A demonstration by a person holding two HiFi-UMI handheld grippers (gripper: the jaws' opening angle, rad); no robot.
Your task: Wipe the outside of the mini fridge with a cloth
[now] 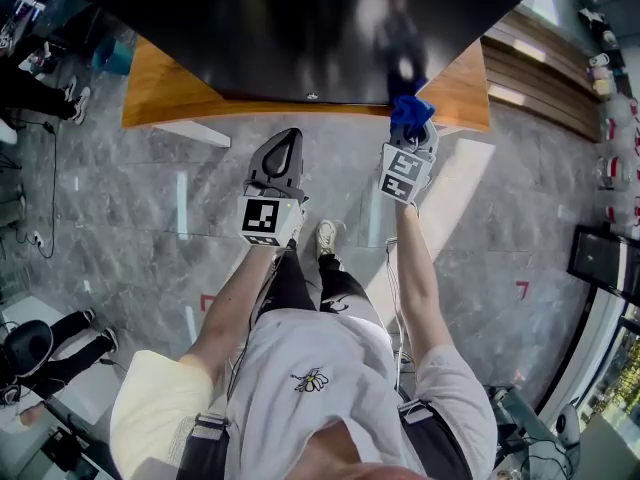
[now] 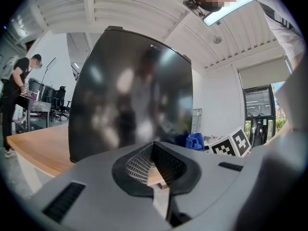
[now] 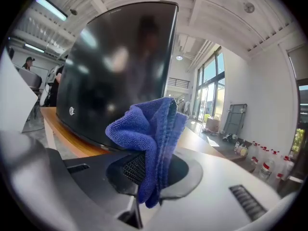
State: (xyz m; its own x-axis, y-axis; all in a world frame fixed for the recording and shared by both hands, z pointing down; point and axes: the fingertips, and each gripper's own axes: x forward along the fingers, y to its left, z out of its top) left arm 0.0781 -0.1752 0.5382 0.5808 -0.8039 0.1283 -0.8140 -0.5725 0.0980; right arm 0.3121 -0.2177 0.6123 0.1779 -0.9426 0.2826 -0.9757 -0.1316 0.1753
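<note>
Stands on a grey marbled floor, facing a low wooden counter bearing a glossy black mini fridge with its door toward the camera. Above, in the gripper views, a white ribbed ceiling with strip lights. Tall windows off to the right of the fridge, and a person standing by desks far to the left.

Pinches a blue cloth in the right gripper, jaws pressed together on its folds, the bunched end standing up past the tips. Holds it raised at the counter's front edge, just before the lower right part of the fridge door. Touching the door or a little short of it: cannot tell.

Carries the left gripper beside the right one, slightly lower, over the floor and a little short of the counter edge. Jaws drawn together at the tips with nothing between the ribbed pads, pointing toward the fridge front.
</note>
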